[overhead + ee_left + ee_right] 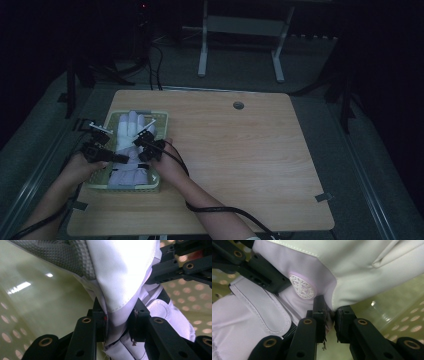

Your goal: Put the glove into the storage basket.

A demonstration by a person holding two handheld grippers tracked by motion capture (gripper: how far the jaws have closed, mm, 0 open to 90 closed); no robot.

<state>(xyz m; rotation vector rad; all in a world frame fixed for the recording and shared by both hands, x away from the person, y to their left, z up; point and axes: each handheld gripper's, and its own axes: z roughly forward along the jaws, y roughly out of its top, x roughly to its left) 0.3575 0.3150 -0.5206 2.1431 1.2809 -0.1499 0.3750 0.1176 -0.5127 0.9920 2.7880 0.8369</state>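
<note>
inside green basket (162, 120), white-and-lilac glove (131, 131) lies flat.

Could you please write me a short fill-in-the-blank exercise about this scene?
1. The white glove lies in a pale green ____.
2. The left gripper is ____ on a fold of the glove.
3. The basket stands on a ____ table.
4. The right gripper pinches the ____.

Missing words: basket; shut; wooden; glove

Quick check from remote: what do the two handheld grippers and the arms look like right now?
Both the left gripper and right gripper are matte black linkage frames with brass-coloured pivot rivets and square black pads. A thick black cable trails from the right one. Forearms are bare, no sleeves.
</note>
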